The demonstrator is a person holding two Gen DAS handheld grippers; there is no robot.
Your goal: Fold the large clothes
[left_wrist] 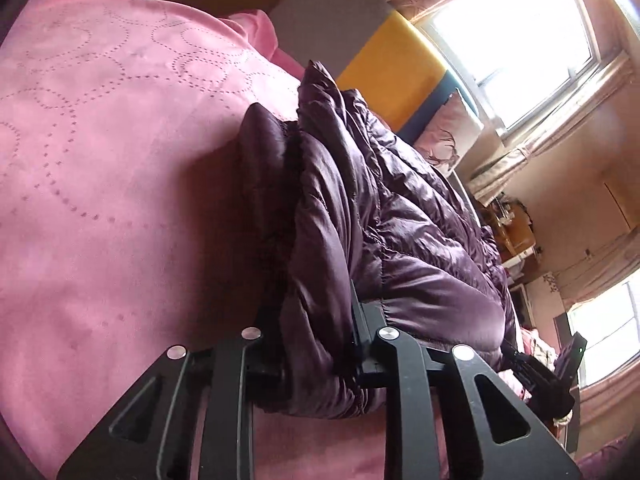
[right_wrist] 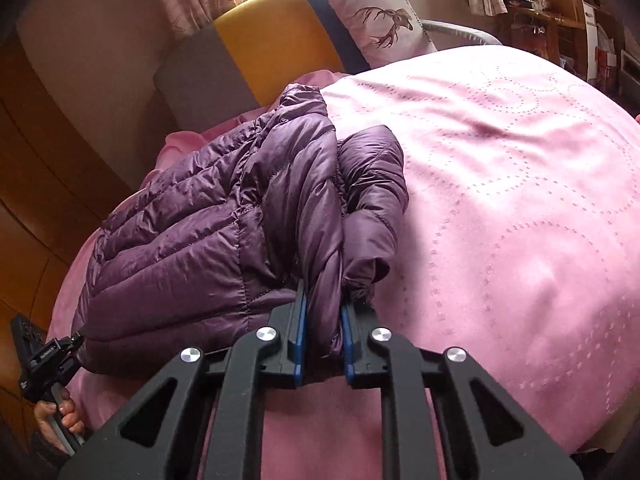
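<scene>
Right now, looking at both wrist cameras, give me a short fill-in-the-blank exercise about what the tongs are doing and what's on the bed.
1. Both tongs are clamped on a puffy quilted jacket whose colour is ____.
2. The jacket rests on a bedspread whose colour is ____.
3. The pillow at the headboard shows a drawing of a ____.
4. The pads of the right tongs are coloured ____.

Missing words: purple; pink; deer; blue
</scene>
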